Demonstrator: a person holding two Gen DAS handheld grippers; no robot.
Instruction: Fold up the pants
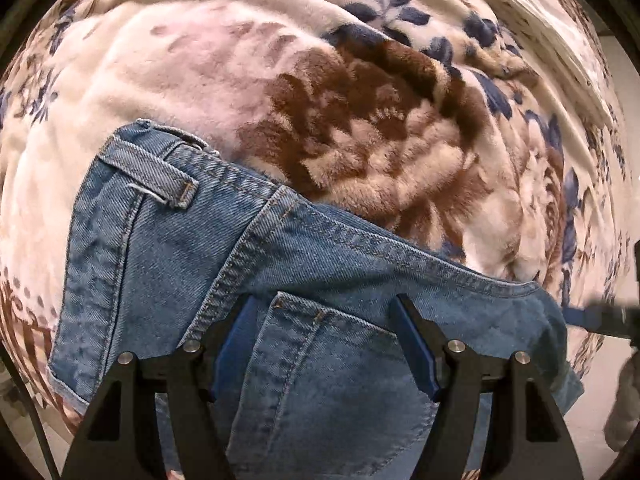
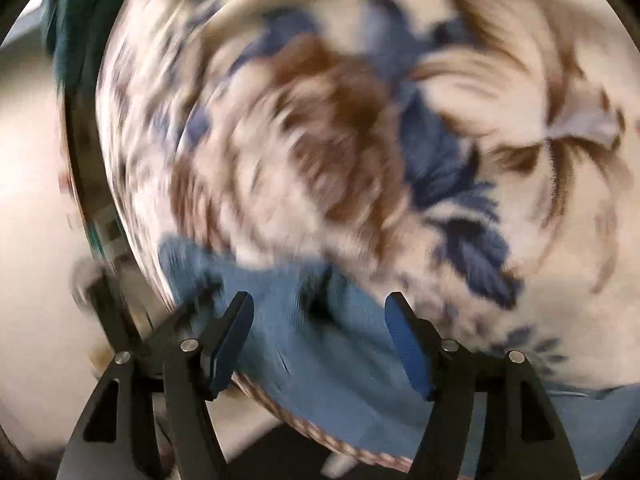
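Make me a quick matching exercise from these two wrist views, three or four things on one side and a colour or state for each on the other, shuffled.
Things:
1. jeans
2. blanket
3. left tongs
4. belt loop

Descriptions:
A. cream plush with brown and navy flowers
B. open above a back pocket
C. blue denim, lying on the bed
D. strap stitched at the waistband

Pairs: 1-C, 2-A, 3-B, 4-D

A home bedroom: plush floral blanket covering a bed.
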